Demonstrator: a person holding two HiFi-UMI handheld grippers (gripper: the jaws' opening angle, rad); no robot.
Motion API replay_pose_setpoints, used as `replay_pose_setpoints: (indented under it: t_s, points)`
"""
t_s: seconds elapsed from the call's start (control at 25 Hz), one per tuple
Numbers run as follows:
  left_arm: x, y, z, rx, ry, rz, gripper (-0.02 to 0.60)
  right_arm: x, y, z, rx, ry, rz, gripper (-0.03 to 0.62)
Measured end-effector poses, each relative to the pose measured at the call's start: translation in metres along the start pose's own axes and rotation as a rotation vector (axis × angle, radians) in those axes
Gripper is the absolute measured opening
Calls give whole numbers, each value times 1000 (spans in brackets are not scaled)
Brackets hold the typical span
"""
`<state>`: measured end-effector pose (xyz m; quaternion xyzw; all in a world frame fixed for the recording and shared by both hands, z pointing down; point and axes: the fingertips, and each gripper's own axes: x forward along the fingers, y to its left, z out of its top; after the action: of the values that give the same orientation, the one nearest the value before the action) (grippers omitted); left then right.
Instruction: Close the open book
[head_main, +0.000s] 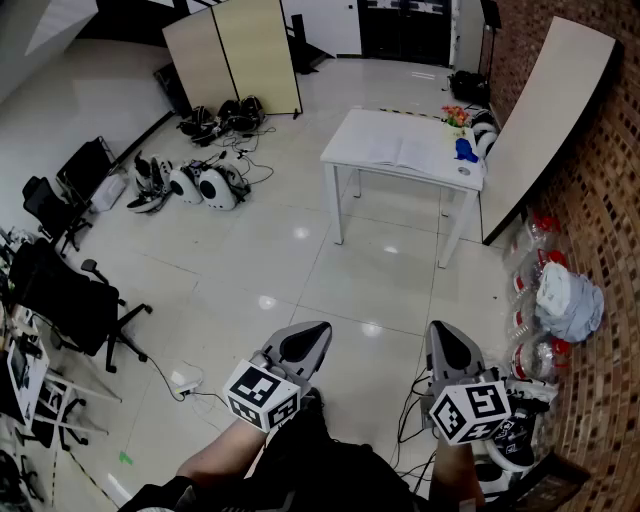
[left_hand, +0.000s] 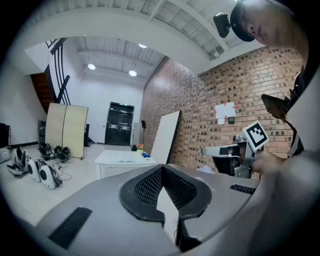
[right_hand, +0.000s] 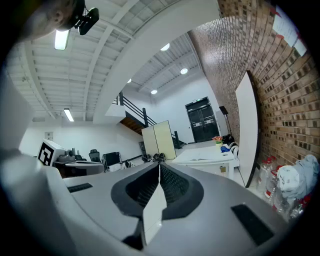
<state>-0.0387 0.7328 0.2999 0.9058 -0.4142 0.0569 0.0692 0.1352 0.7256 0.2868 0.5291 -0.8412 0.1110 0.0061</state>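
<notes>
An open book (head_main: 395, 152) lies on a white table (head_main: 350, 150) far across the room, near the brick wall. It also shows small in the left gripper view as the book (left_hand: 123, 160) and in the right gripper view as the book (right_hand: 202, 159). My left gripper (head_main: 312, 336) and right gripper (head_main: 446, 338) are held low in front of me, side by side and well short of the table. Both point roughly level towards it. In each gripper view the jaws meet at the tip with nothing between them: left gripper (left_hand: 162, 168), right gripper (right_hand: 159, 165).
A blue object (head_main: 466, 150) and flowers (head_main: 455, 115) sit at the table's right end. A large white board (head_main: 545, 120) leans on the brick wall. Bottles and a plastic bag (head_main: 568, 300) line the wall. Office chairs (head_main: 70, 300), floor cables and white devices (head_main: 195, 185) are on the left.
</notes>
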Motion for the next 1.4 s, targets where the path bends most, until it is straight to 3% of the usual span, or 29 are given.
replay_pose_setpoints:
  t_s: [0.24,0.4,0.68,1.04,1.4]
  points:
    - [46,82,11,-19,-37,-14,-5,92,-11,8,-4,20,-32,3]
    - [74,149,25,18,-57,-22,-5,159,-6,21,-21,24,-49,3]
    - [122,244,42,-50,-73,-81,-5,262,-5,31,-32,78,-96,3]
    - [223,298,47,-87,-30,-104,-5,354,-64,50,1,67,-69,3]
    - [357,335,75,-30,2,-70,-5,457,-169,70,16,90,-16,3]
